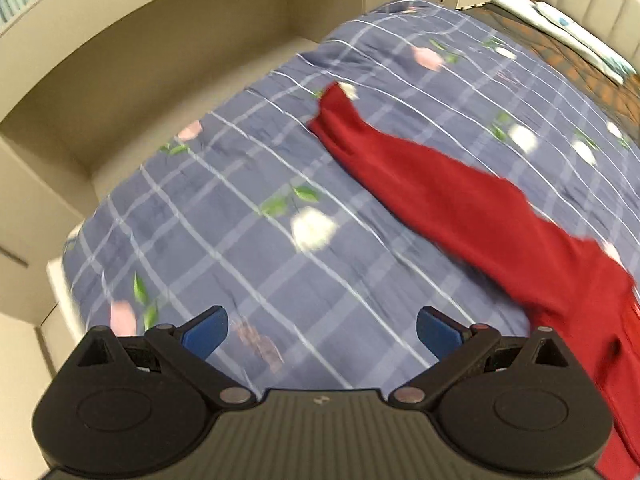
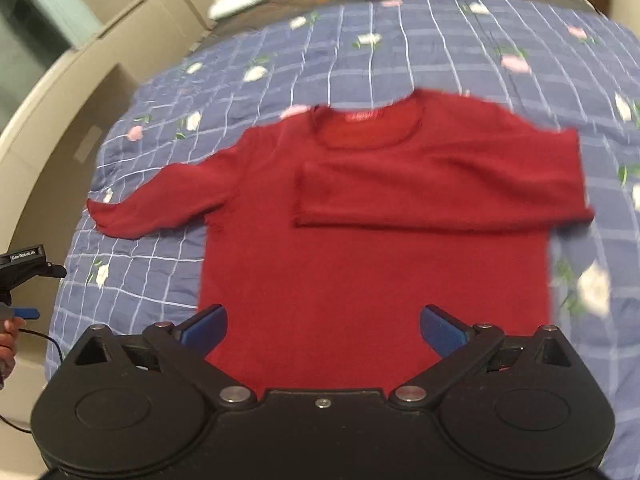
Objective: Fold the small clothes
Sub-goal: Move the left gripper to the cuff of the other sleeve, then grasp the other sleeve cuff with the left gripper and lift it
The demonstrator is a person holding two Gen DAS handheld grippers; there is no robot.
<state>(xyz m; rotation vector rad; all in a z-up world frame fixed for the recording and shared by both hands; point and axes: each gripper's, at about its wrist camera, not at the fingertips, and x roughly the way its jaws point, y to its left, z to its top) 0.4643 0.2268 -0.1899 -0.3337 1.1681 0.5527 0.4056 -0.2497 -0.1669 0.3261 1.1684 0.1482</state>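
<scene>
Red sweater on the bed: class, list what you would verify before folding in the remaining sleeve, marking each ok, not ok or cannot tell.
1. One sleeve already folded across the red sweater: ok.
2. Other sleeve lying outstretched on the quilt, free to grasp: ok.
3. Left gripper open and empty: ok.
4. Right gripper open and empty: ok.
5. Sweater body flat: cannot tell, the picture is blurred.
</scene>
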